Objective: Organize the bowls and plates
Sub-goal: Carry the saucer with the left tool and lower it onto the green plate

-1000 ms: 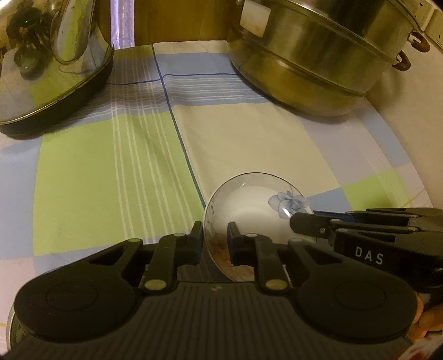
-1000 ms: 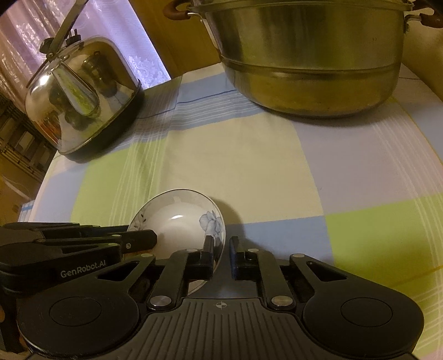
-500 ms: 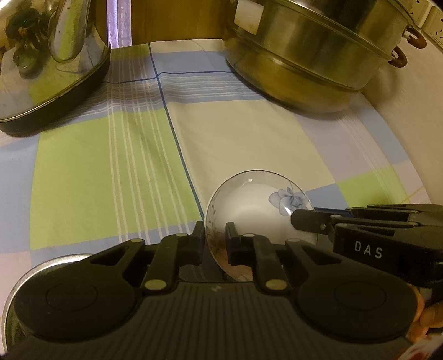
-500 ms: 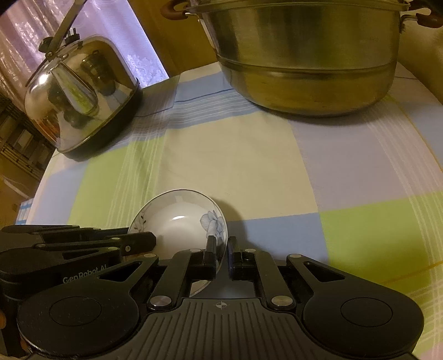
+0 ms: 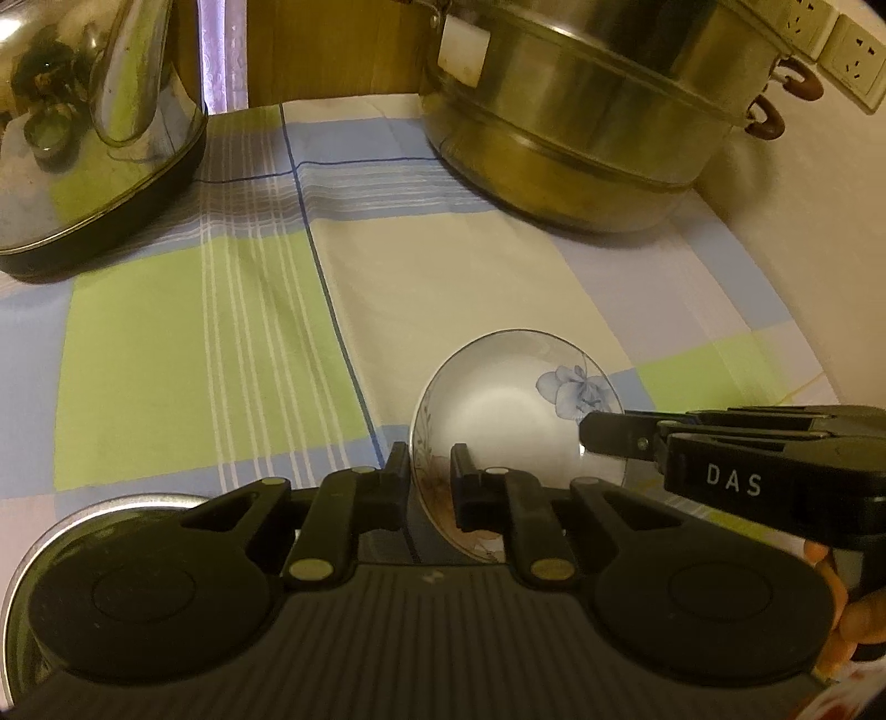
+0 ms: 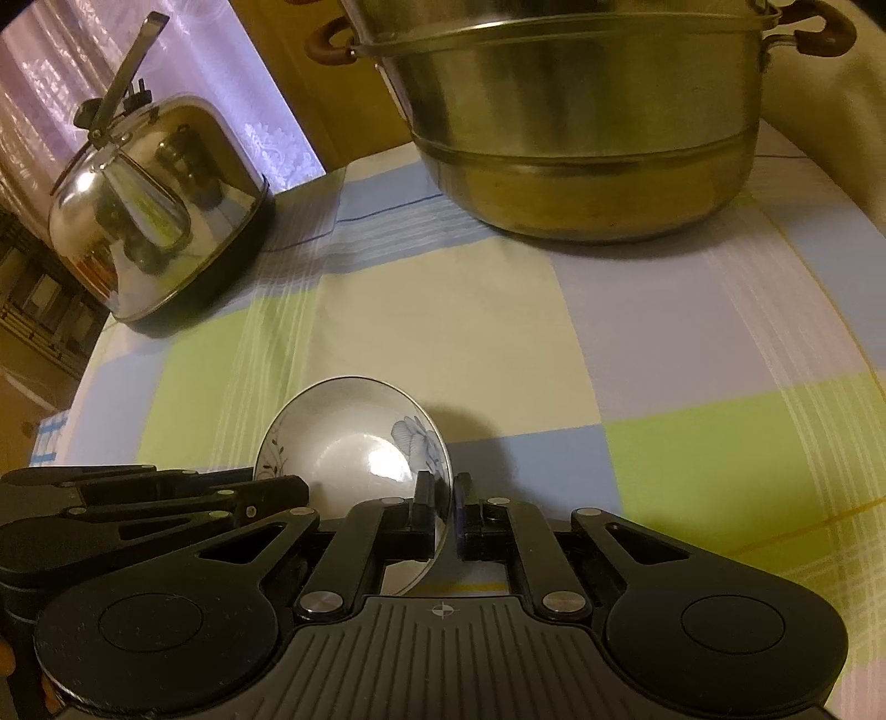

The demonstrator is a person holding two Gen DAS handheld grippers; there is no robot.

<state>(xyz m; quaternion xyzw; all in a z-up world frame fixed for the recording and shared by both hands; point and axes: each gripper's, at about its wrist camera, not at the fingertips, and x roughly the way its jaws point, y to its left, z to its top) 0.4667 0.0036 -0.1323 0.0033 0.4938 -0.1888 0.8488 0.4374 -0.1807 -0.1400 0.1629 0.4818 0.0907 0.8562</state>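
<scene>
Left wrist view looked down on a table covered by a checked cloth (image 5: pixel 454 288) in squares of green, cream, pale blue and lilac, crossed by thin white and dark blue stripes. A small white bowl (image 5: pixel 515 410) with a blue flower painted inside its rim was held tilted just above the cloth, near the lower middle of the picture. The left gripper (image 5: pixel 431 476) was closed on the bowl's near-left rim, one finger outside the wall and one inside. The right gripper (image 5: pixel 595 435) came in from the right edge and pinched the opposite rim beside the flower; part of a hand (image 5: pixel 841 609) showed below it.

In the right wrist view the same bowl (image 6: pixel 343 443) sat between the two tools, with the right gripper (image 6: pixel 441 507) clamped tight on its right rim and the left gripper (image 6: pixel 293 495) reaching in from the left side.

At the back of the table stood a large steel steamer pot (image 6: pixel 587 127) with brown handles, and to the left a shiny metal kettle (image 6: pixel 160 221) on a dark base. A curved metal rim (image 5: pixel 83 520) lay at the lower left of the left view, mostly hidden. Behind the kettle hung a lilac lace curtain (image 6: pixel 83 72), next to a brown wooden panel (image 5: pixel 332 50). A pale wall on the right carried white power sockets (image 5: pixel 847 44).
</scene>
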